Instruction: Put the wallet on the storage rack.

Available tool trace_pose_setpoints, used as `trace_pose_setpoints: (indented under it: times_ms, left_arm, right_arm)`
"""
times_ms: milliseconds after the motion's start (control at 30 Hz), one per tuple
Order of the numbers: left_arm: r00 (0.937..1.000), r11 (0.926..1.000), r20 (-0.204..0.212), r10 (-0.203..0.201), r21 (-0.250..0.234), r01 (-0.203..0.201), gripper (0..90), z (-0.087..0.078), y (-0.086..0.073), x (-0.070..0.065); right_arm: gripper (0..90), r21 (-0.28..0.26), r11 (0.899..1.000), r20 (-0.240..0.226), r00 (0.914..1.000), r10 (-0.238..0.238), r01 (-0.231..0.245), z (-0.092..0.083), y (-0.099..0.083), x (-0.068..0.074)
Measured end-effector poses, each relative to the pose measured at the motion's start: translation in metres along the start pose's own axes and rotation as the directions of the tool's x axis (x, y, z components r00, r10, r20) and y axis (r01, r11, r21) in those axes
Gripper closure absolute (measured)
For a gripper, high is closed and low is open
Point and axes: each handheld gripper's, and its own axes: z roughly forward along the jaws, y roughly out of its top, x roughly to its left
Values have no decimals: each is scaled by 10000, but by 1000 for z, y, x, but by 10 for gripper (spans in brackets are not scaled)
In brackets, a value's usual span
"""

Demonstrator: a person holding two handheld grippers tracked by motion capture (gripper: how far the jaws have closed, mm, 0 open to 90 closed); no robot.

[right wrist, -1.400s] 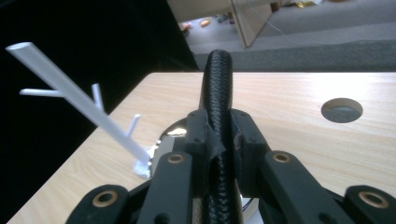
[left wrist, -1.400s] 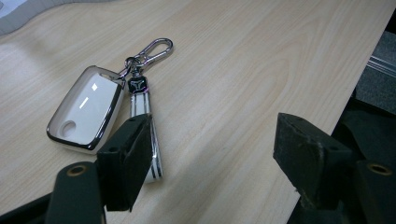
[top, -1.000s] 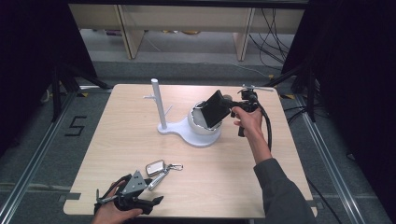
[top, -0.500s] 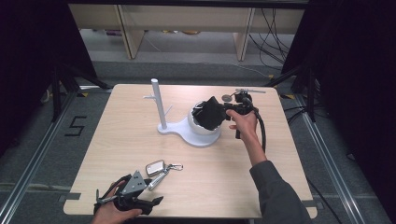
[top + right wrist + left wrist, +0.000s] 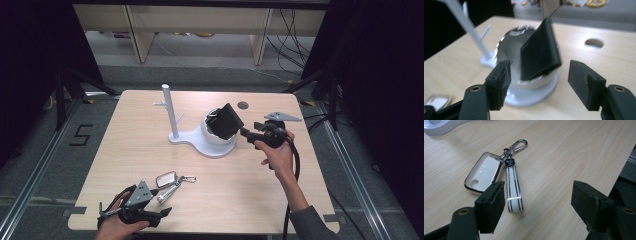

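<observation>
Right gripper (image 5: 248,133) withdrawn — jaws apart, black wallet (image 5: 226,120) propped in white bowl (image 5: 216,141)

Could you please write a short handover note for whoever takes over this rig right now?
Right tongs: open, empty, apart from the black wallet, which leans tilted in the white bowl of the stand.
Left tongs: open, empty, at the near table edge, close to the key fob with its striped strap, which lies flat on the table.
Done: wallet in bowl.
Left: probably the keys, perhaps onto the stand.
</observation>
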Motion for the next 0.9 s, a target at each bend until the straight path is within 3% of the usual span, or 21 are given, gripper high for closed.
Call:
trace_pose_setpoints:
  times_ms: [67,100,133,167,267,300,333,400,433,633,700,733,767,800,900]
  left_arm:
    - [9991,9993,-237,338,177,-334,268,0,1,1]
    - [9991,9993,-269,334,167,-330,266,1,0,1]
    - [9988,9991,-310,377,190,-371,265,1,0,1]
    - [9980,9983,-364,511,294,-500,263,1,-1,2]
    - [9990,9992,-291,348,217,-342,239,1,-1,1]
    - [9991,9992,-291,322,251,-315,239,2,-1,2]
    - [9988,9989,-304,377,293,-368,223,2,-1,3]
    - [9991,9986,-209,372,376,-364,211,3,-2,3]
    - [9993,9989,-203,319,361,-311,206,3,-2,3]
    - [9994,9994,-244,242,256,-236,202,2,1,3]
    - [9991,9991,-337,258,347,-246,202,3,1,4]
    - [9992,9990,-277,294,342,-284,202,2,1,5]
    - [9992,9990,-277,294,342,-284,202,2,1,5]
    - [9990,9993,-392,224,307,-212,202,2,0,5]
    - [9992,9996,-389,46,267,-35,202,2,0,4]
  right_arm:
    - [347,357,9993,-285,9995,-126,136,-2,-8,3]
    - [347,365,9990,-336,9991,265,-253,-4,-12,8]
    - [344,216,9994,-255,9994,-254,259,-3,-17,6]
    - [344,404,9988,-376,9990,-246,261,-2,-22,8]
    - [343,616,9977,-408,9988,-274,299,-2,-31,10]
    - [346,727,9974,-356,9994,15,11,-4,-37,16]
    - [345,620,9959,-249,9976,-642,656,-5,-40,16]
    - [347,878,9898,-77,9937,-1115,1118,-8,-50,29]
    - [346,826,9879,-253,9912,-1299,1316,-9,-54,30]
    - [338,1437,9782,-841,9867,-1391,1501,-10,-82,45]
    - [330,1560,9803,-1116,9882,-1046,1214,-10,-88,51]
    - [328,1585,9745,-1184,9829,-1409,1588,-10,-89,50]
    - [322,1680,9780,-1304,9862,-1020,1234,-10,-92,54]
    - [313,1744,9719,-1246,9827,-1373,1579,-12,-94,53]
    - [303,1729,9747,-1596,9805,-1143,1417,-15,-100,54]
